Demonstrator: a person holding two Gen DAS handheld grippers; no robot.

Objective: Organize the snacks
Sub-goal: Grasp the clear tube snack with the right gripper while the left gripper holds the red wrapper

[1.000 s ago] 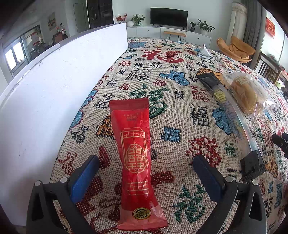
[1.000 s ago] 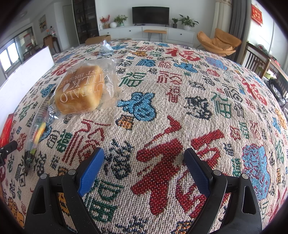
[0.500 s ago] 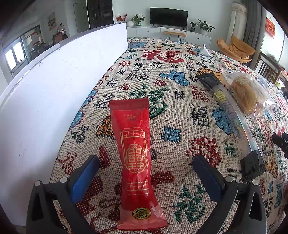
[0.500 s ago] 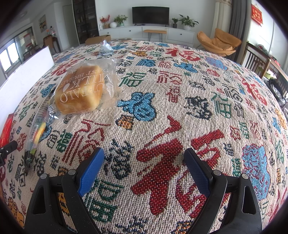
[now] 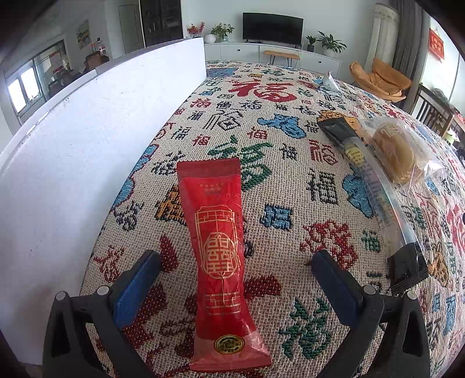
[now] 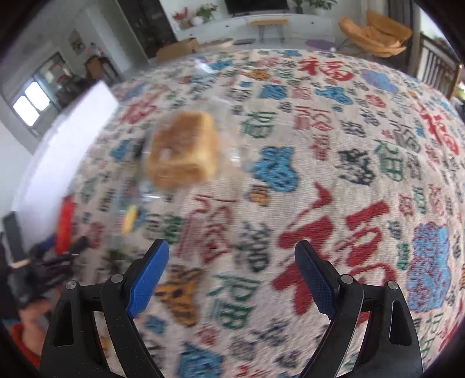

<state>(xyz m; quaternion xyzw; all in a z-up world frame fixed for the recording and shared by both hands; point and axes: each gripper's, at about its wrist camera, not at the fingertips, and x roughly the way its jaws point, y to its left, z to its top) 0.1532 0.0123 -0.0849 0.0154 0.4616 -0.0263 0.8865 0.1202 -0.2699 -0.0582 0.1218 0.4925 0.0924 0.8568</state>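
Red snack packet [image 5: 219, 256] between wide left tongs [image 5: 234, 272], right tongs [image 6: 232, 269] wide, bread bag [image 6: 183, 151] motion-blurred, lettering unreadable

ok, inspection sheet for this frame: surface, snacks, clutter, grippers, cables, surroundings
Surface: patterned woven cloth, white board along its left edge.
Snacks: red packet flat between the left fingers; clear tube pack beside bagged bread; small clear wrapper far back.
Clutter: nothing seen.
Grippers: left gripper open; right gripper open, empty, view blurred.
Cables: nothing seen.
Surroundings: TV, plants, orange chair.
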